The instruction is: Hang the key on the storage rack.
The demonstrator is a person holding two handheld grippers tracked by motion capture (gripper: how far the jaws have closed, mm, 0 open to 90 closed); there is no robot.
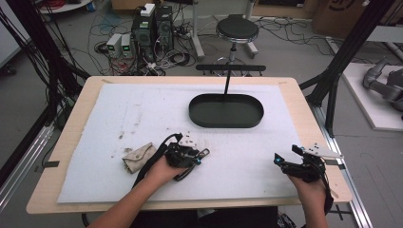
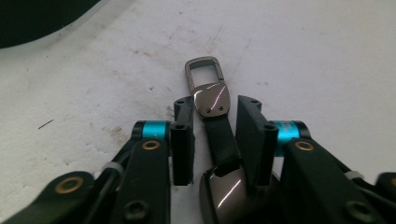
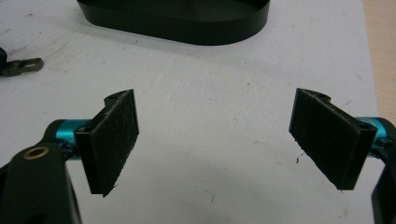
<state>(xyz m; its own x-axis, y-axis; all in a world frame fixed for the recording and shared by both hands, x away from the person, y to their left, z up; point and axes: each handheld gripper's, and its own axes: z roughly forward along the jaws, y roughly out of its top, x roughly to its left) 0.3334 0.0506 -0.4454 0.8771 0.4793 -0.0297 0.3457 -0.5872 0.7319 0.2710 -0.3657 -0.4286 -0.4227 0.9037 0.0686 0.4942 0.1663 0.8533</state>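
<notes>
A key strap (image 2: 219, 133) of black leather, with a dark metal clasp (image 2: 204, 70) at its far end, lies flat on the white mat. My left gripper (image 2: 212, 105) straddles it, a pad on either side of the strap with thin gaps showing, so the jaws stand narrowly open around it. From above, the left gripper (image 1: 192, 159) sits at the mat's front centre with the clasp (image 1: 204, 153) poking out to its right. My right gripper (image 1: 280, 159) rests at the front right, its jaws (image 3: 215, 144) wide open over bare mat.
A black oval tray (image 1: 226, 110) with a thin T-shaped stand sits at the back centre of the mat; its wall (image 3: 177, 23) lies ahead of the right gripper. A beige fabric pouch (image 1: 139, 157) lies just left of the left hand. The wooden table edge (image 1: 309, 109) borders the mat.
</notes>
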